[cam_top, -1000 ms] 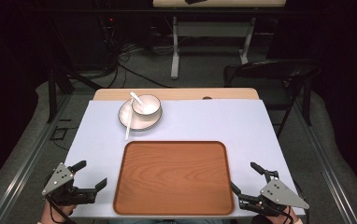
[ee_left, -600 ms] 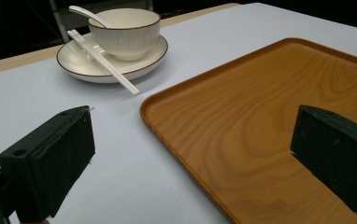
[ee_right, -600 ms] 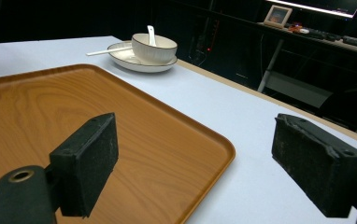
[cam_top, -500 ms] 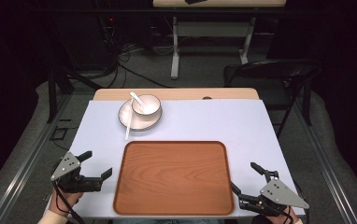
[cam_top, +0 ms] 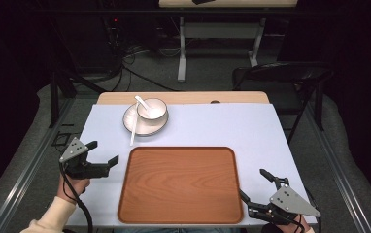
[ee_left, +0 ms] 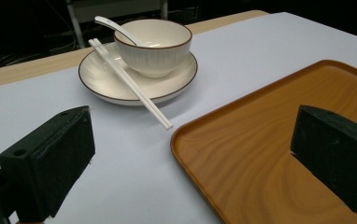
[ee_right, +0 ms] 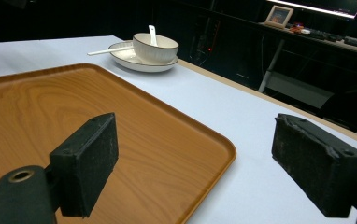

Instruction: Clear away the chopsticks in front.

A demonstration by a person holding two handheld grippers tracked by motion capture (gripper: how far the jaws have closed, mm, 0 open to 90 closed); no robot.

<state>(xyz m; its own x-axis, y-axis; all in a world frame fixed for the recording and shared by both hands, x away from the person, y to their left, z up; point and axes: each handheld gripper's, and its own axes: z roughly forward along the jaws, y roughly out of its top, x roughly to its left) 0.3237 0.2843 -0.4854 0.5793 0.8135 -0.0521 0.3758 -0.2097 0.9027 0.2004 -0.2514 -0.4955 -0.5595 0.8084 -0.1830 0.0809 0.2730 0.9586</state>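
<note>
**Both grippers wide open around the wooden tray, nothing grabbed**

So the landmark here is the tray (cam_top: 179, 183), an orange-brown wooden one with rounded corners, sitting on the pale sheet (cam_top: 232, 126) that covers the table. It has nothing on it.

The left gripper (cam_top: 103, 156) sits just off the tray's left edge, near its far left corner. Its jaws are spread well apart with nothing between them. In the left gripper view, one jaw is over the sheet and the other over the tray's corner area, so it pretty much straddles that edge.

The right gripper (cam_top: 254, 187) is at the tray's near right corner, jaws also apart and holding nothing. In the right gripper view, one jaw is over the wood and the other over the sheet past the rim.

Beyond the tray's far left corner there's a plate (cam_top: 137, 127) with a bowl (cam_top: 152, 110) on it and a spoon (cam_top: 141, 103) resting in the bowl. A pair of white chopsticks (cam_top: 133, 132) leans on the plate's rim, tips pointing toward the tray but stopping short of it.
</note>
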